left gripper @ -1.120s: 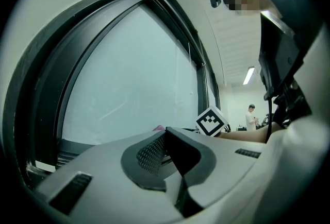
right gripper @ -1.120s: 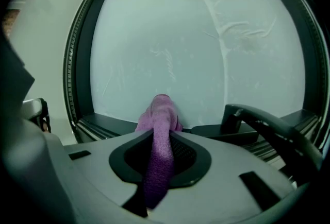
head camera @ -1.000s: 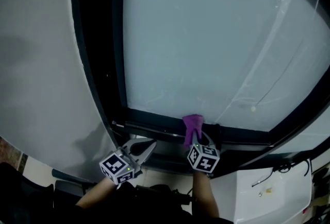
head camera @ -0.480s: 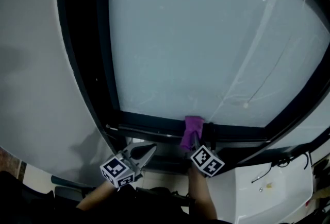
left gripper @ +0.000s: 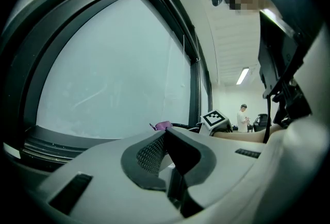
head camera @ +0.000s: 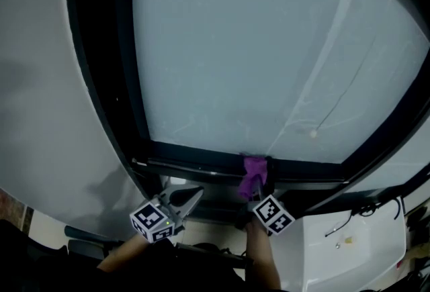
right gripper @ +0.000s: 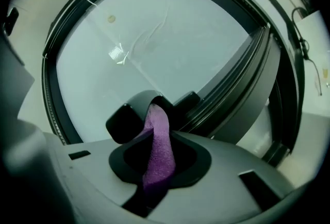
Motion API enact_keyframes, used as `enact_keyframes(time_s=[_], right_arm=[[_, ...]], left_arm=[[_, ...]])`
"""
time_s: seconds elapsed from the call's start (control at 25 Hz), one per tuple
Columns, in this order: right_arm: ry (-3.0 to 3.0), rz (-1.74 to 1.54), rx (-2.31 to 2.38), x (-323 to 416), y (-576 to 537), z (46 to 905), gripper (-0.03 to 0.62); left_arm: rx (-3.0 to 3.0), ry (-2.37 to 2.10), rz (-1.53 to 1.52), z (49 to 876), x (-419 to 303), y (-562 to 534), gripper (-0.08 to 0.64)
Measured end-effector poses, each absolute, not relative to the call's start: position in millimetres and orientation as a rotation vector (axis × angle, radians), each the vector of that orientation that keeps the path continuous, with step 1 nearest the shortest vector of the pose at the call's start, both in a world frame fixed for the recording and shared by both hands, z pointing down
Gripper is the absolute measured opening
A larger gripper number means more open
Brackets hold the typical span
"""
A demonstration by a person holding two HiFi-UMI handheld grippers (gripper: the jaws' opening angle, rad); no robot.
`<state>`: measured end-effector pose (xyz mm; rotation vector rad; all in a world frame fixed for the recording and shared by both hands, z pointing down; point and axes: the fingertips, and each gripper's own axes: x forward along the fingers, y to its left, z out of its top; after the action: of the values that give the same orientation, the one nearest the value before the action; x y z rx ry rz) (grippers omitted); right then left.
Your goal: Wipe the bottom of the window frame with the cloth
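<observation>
A purple cloth (head camera: 254, 175) is pinched in my right gripper (head camera: 256, 184) and pressed against the dark bottom rail of the window frame (head camera: 195, 162), near its middle. In the right gripper view the cloth (right gripper: 158, 148) runs as a strip between the closed jaws, its top end at the rail below the frosted pane (right gripper: 154, 42). My left gripper (head camera: 191, 195) hovers left of it, just below the rail, jaws together and nothing in them. In the left gripper view the cloth (left gripper: 163, 125) peeks over the jaws, with the right gripper's marker cube (left gripper: 216, 119) beside it.
A grey wall (head camera: 47, 116) flanks the frame's left upright (head camera: 101, 76). A white surface with cables (head camera: 349, 244) lies at the lower right. A person (left gripper: 242, 117) stands far off in the room behind, under ceiling lights.
The right gripper and cloth have slid slightly right along the bottom rail and sit lower in view. The head view has shifted. The left gripper has barely moved.
</observation>
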<state>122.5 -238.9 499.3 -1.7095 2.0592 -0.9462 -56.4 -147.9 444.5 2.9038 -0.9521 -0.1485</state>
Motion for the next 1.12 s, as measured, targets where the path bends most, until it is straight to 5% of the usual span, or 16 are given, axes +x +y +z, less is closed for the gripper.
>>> enact_keyframes(time_s=[0.72,1.12], right_arm=[[2.513,-0.162,-2.257,188,-243,489,0.067],[2.853,-0.027,-2.144,189,-259,475,0.066]], left_arm=[[2.894,-0.976,-0.095,454,-5,-160,-0.008],[2.887,-0.993,-0.114,455,44,-176,-0.008]])
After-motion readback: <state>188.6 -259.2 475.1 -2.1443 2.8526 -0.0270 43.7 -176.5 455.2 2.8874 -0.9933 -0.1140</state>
